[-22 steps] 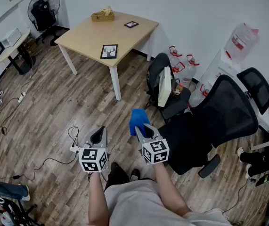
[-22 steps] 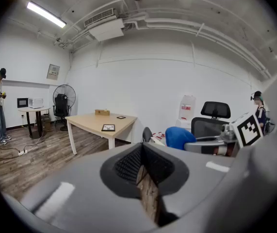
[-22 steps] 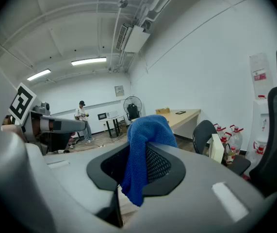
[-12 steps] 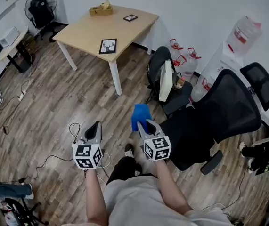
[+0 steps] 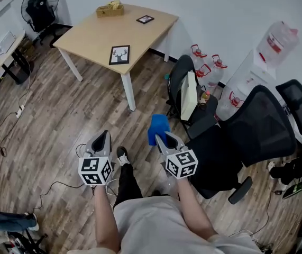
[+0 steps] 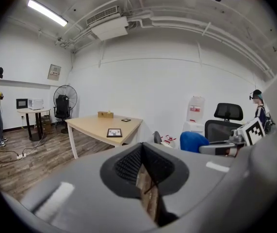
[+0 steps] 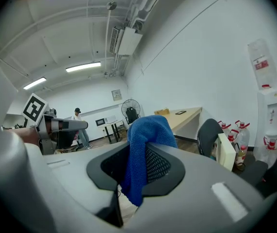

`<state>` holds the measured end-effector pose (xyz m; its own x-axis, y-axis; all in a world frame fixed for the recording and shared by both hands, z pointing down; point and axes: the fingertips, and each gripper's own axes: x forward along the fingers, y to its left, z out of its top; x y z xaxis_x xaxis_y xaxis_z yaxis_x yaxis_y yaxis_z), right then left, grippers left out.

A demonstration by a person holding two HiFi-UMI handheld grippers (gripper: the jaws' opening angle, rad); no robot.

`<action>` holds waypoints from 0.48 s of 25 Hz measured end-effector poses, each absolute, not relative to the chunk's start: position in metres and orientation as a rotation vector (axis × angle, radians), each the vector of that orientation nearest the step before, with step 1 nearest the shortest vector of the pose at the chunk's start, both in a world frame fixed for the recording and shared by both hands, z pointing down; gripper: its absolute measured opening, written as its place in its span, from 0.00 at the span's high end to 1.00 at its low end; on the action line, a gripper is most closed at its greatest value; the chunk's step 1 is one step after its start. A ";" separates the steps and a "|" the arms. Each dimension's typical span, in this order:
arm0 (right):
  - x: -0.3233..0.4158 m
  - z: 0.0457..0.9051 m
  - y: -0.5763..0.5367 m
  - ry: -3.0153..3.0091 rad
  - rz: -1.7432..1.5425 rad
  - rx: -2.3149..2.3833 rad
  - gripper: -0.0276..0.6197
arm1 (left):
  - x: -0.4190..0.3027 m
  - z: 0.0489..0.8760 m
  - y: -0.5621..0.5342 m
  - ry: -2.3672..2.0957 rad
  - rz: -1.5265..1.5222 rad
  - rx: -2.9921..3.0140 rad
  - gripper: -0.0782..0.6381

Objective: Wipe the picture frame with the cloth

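Right gripper (image 5: pixel 160 137) had its fingers pinched on the blue cloth (image 5: pixel 157 126), which bunched over the tips. Left gripper (image 5: pixel 102 136) hung beside it above the wooden floor (image 5: pixel 55 115), fingers pressed together on nothing. The picture frame (image 5: pixel 119 54) lay flat near the front edge of the desk (image 5: pixel 87 36), well apart from both grippers.

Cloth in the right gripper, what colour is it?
Blue cloth, clearest in the right gripper view.
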<state>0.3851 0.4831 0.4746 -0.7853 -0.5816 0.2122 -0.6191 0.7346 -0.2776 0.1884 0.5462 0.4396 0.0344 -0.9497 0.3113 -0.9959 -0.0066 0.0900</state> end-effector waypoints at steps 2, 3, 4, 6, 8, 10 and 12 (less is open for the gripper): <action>0.362 0.480 0.458 -2.814 0.503 0.977 0.86 | 0.165 0.444 0.519 -1.984 0.224 2.034 0.82; 0.348 0.482 0.445 -2.806 0.497 0.978 0.86 | 0.151 0.446 0.505 -1.980 0.213 2.029 0.82; 0.334 0.485 0.432 -2.793 0.491 0.982 0.86 | 0.136 0.448 0.491 -1.974 0.200 2.023 0.82; 0.308 0.489 0.404 -2.762 0.482 0.999 0.86 | 0.109 0.452 0.465 -1.954 0.188 2.010 0.82; 0.285 0.493 0.376 -2.727 0.489 1.016 0.86 | 0.083 0.460 0.439 -1.931 0.195 1.994 0.82; 0.260 0.499 0.347 -2.698 0.513 1.024 0.86 | 0.052 0.470 0.412 -1.913 0.189 1.966 0.82; 0.234 0.504 0.319 -2.681 0.549 1.026 0.86 | 0.020 0.477 0.384 -1.898 0.168 1.942 0.82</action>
